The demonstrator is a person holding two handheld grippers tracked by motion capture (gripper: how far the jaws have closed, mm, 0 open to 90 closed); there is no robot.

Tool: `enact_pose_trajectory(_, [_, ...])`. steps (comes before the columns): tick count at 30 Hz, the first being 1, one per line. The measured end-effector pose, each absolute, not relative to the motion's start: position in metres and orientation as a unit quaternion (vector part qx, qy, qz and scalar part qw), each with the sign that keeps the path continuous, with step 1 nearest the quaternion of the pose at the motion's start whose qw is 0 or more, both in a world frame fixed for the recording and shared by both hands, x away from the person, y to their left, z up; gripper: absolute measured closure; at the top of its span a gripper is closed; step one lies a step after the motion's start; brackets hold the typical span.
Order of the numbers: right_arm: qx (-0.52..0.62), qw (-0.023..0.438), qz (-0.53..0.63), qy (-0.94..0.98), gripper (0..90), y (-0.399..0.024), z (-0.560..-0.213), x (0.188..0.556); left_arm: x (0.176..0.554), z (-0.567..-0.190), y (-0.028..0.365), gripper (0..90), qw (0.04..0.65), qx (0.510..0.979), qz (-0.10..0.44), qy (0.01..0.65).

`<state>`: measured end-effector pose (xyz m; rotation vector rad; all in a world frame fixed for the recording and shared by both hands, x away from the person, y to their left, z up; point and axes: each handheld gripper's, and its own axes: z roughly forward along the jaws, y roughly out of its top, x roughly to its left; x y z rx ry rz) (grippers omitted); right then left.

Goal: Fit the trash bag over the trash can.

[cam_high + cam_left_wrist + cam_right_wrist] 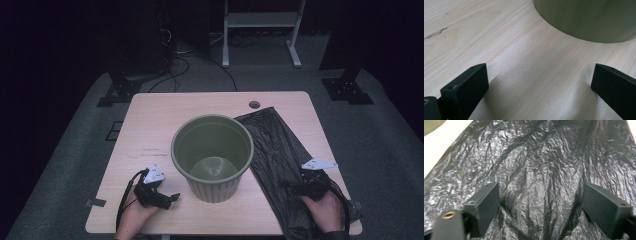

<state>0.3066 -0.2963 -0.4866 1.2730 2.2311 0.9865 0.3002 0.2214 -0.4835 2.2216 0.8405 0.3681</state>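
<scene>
An empty olive-green bin (212, 152) stands upright in the middle of the wooden table (150, 120). A crinkled black plastic bag (280, 150) lies flat to its right, reaching the front edge. My left gripper (170, 199) rests low on the table at the front left, open, jaws pointing toward the bin's base (589, 22), bare wood between them. My right gripper (295, 187) sits over the bag's near part, open, with the wrinkled bag (541, 177) beneath and between its jaws.
A round cable hole (254, 104) is in the table near its far edge. Beyond the table a white frame (260, 30) stands on grey carpet, with cables and dark stands at the back left and right.
</scene>
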Motion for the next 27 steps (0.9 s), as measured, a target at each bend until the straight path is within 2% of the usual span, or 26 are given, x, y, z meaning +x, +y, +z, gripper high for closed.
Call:
enact_pose_trajectory(5, [0.442, 0.194, 0.363, 0.797, 36.3, -0.295, -0.485, 0.302, 0.300, -0.484, 0.221, 0.0, 0.361, 0.862, 0.143, 0.326])
enact_pose_trajectory(12, [0.424, 0.184, 0.374, 0.804, 78.0, -0.291, -0.483, 0.300, 0.301, -0.484, 0.221, 0.0, 0.361, 0.862, 0.142, 0.326])
enact_pose_trajectory(15, [0.427, 0.174, 0.376, 0.804, 90.0, -0.293, -0.483, 0.301, 0.301, -0.484, 0.221, 0.0, 0.361, 0.862, 0.142, 0.326])
enact_pose_trajectory(27, [0.405, 0.139, 0.389, 0.816, 90.0, -0.279, -0.480, 0.301, 0.301, -0.483, 0.221, 0.0, 0.361, 0.863, 0.142, 0.325])
